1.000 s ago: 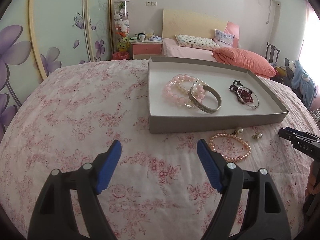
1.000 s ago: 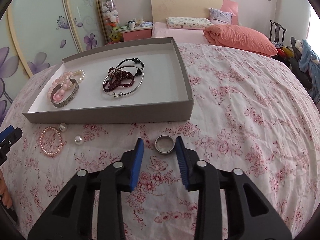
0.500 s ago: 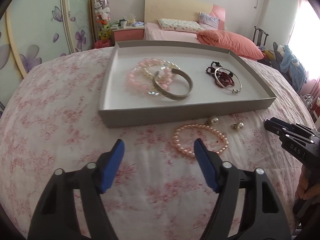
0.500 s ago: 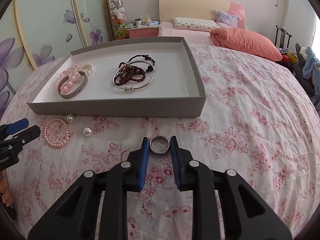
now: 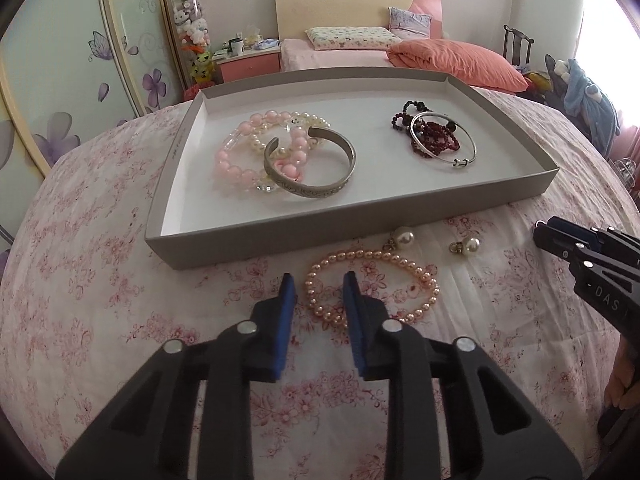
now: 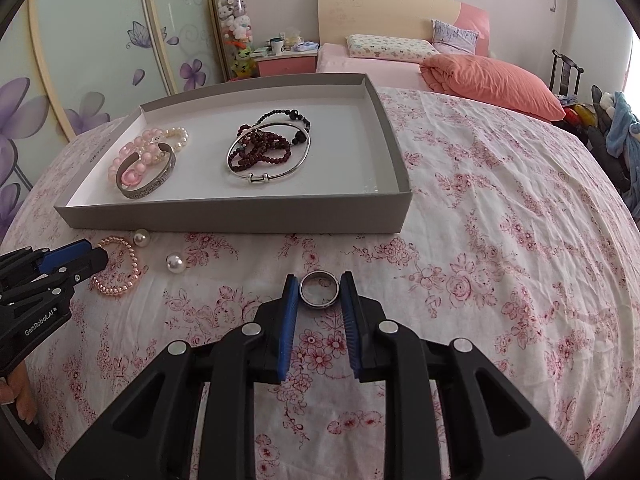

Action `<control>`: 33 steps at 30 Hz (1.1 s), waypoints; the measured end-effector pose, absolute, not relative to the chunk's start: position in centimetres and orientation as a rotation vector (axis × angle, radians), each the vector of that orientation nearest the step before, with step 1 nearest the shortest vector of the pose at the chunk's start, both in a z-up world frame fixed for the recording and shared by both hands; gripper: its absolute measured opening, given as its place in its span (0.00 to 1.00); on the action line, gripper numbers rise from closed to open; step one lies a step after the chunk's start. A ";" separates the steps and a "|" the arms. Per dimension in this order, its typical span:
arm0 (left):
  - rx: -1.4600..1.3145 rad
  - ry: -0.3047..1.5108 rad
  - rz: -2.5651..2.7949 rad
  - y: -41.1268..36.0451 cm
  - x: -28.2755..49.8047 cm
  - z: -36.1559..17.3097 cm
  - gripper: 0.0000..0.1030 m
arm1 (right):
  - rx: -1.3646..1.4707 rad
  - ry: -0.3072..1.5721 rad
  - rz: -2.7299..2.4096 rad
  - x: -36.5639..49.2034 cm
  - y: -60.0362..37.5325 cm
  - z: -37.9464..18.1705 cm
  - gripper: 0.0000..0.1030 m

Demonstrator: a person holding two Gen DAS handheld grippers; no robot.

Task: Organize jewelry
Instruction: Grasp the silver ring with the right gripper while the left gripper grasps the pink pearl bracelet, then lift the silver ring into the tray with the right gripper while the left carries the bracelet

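A bedroom: floral pink-and-white bedspread [image 6: 500, 216] in the foreground, a second bed with an orange quilt [image 6: 492, 80] behind. On the spread, one shallow grey tray [image 6: 240, 220] with a white floor.

Inside the tray, toward its left end: one pink bead bracelet [image 5: 240, 160], one white pearl bracelet [image 5: 308, 124] and one open silver cuff [image 5: 316, 168], overlapping in a heap. Toward its right end: a dark red bead strand [image 5: 436, 140], a black bead strand [image 6: 288, 114] and one thin silver bangle [image 5: 448, 148], tangled together.

Outside the tray, just in front of its near wall: one peach pearl bracelet [image 5: 372, 288], lying flat as a loop, and two loose pearl earrings [image 5: 404, 236] [image 5: 466, 246], well apart from each other. Further right along the near wall, one plain silver ring [image 6: 319, 289], broad-banded and flat on the spread.

Right hand-held gripper [image 6: 319, 294] clamped on the ring, blue pads touching both sides. Left hand-held gripper [image 5: 318, 296] narrowed but with a gap, left edge of the peach pearl bracelet between the pads; contact impossible to tell.
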State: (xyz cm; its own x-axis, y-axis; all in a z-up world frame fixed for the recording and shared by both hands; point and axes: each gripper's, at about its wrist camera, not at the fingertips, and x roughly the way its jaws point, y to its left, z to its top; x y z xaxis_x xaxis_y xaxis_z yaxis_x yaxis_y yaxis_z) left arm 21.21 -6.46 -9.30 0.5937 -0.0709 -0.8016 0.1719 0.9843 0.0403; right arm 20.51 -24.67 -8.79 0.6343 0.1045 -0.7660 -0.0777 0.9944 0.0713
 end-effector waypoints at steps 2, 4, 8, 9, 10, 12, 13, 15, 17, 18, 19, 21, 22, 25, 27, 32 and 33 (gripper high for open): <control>0.125 0.920 -0.142 -6.4 21.1 -9.3 0.15 | 0.033 0.878 0.105 20.5 -24.7 -8.8 0.22; 0.124 0.920 -0.139 -6.0 21.0 -9.3 0.09 | 0.031 0.878 0.104 20.5 -24.6 -8.8 0.22; 0.112 0.920 -0.113 -3.9 20.5 -9.2 0.07 | 0.017 0.878 0.114 20.4 -24.2 -8.7 0.22; 0.108 0.920 -0.107 -3.4 20.3 -9.2 0.07 | 0.014 0.878 0.121 20.3 -24.0 -8.7 0.22; 0.100 0.919 -0.097 -2.7 20.1 -9.2 0.07 | 0.010 0.878 0.129 20.3 -23.7 -8.7 0.22; 0.088 0.919 -0.085 -1.6 19.7 -9.1 0.07 | 0.006 0.878 0.147 20.1 -23.1 -8.7 0.22; 0.085 0.917 -0.080 -1.3 19.5 -9.1 0.07 | 0.003 0.877 0.153 20.0 -22.9 -8.7 0.22; 0.080 0.906 -0.064 -0.5 19.1 -9.1 0.07 | -0.005 0.877 0.167 19.9 -22.4 -8.7 0.22; 0.062 0.900 -0.062 0.0 18.9 -9.1 0.07 | -0.006 0.877 0.167 19.8 -22.3 -8.7 0.22; 0.051 0.900 -0.061 0.1 18.9 -9.1 0.08 | -0.002 0.878 0.168 19.8 -22.3 -8.7 0.22; 0.045 0.901 -0.061 0.2 18.9 -9.0 0.08 | 0.002 0.878 0.169 19.8 -22.4 -8.7 0.22; 0.048 0.901 -0.061 0.2 18.8 -9.1 0.08 | 0.001 0.879 0.167 19.8 -22.3 -8.7 0.22; 0.051 0.901 -0.061 0.1 18.8 -9.1 0.09 | 0.000 0.879 0.166 19.8 -22.3 -8.7 0.22; 0.055 0.901 -0.063 0.1 18.8 -9.1 0.10 | -0.007 0.878 0.164 19.8 -22.2 -8.7 0.22; 0.053 0.901 -0.065 0.1 18.8 -9.0 0.10 | -0.005 0.879 0.165 19.8 -22.2 -8.7 0.22; 0.044 0.902 -0.071 0.2 18.7 -9.0 0.11 | -0.004 0.879 0.165 19.8 -22.2 -8.7 0.23; 0.041 0.902 -0.073 0.2 18.8 -9.0 0.11 | -0.005 0.878 0.165 19.8 -22.2 -8.7 0.23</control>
State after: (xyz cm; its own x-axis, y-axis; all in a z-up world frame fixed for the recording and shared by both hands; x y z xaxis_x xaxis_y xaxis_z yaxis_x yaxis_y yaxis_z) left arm 18.77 0.18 -9.04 0.6177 -0.0459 -0.7851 0.0803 0.9968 0.0049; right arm 19.80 -22.19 -8.68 0.6264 0.1418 -0.7665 -0.1456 0.9873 0.0637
